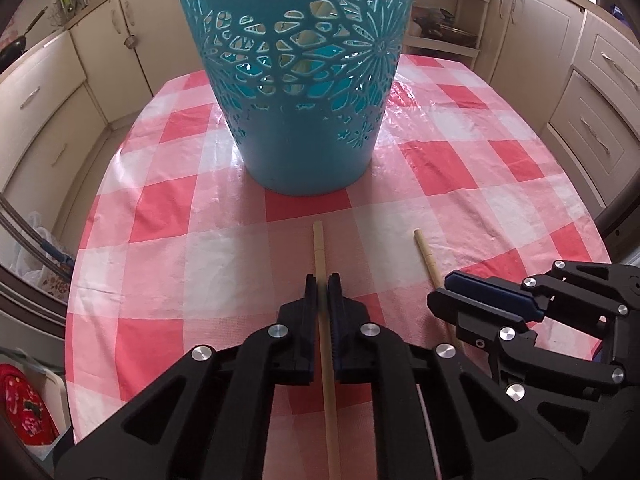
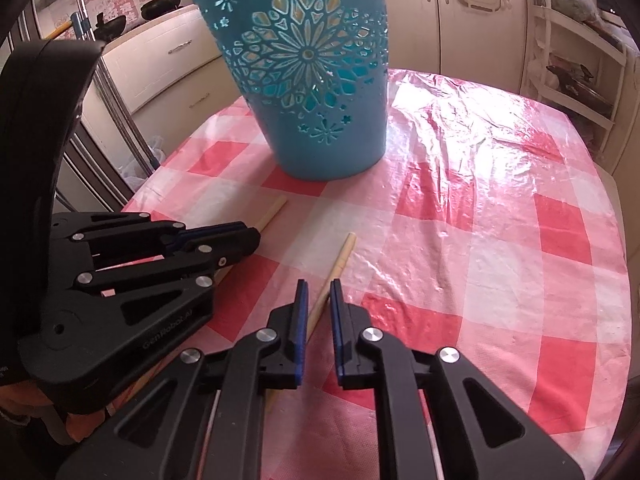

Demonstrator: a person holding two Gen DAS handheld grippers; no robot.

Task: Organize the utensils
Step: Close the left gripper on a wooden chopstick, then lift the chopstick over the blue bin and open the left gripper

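A tall teal cut-out basket [image 1: 304, 152] [image 2: 332, 148] stands upright on the red-and-white checked tablecloth [image 1: 460, 168]. Two bamboo chopsticks lie in front of it, pointing towards it. My left gripper [image 1: 319, 280] [image 2: 256, 236] is shut on the left chopstick [image 1: 319, 248] [image 2: 276, 206], pads tight on its shaft. My right gripper [image 2: 319, 286] [image 1: 439, 290] straddles the right chopstick [image 2: 344, 254] [image 1: 423, 252]. Its jaws are narrow, with a gap still showing beside the stick. The two grippers sit side by side, close together.
The cloth's glossy plastic cover is wrinkled at the far right [image 2: 460, 120]. Cream cabinets [image 1: 48, 120] surround the table. A wire shelf rack [image 2: 576, 72] stands at the back right, and pans [image 2: 160, 2] sit on the left counter. The table edge curves close on both sides.
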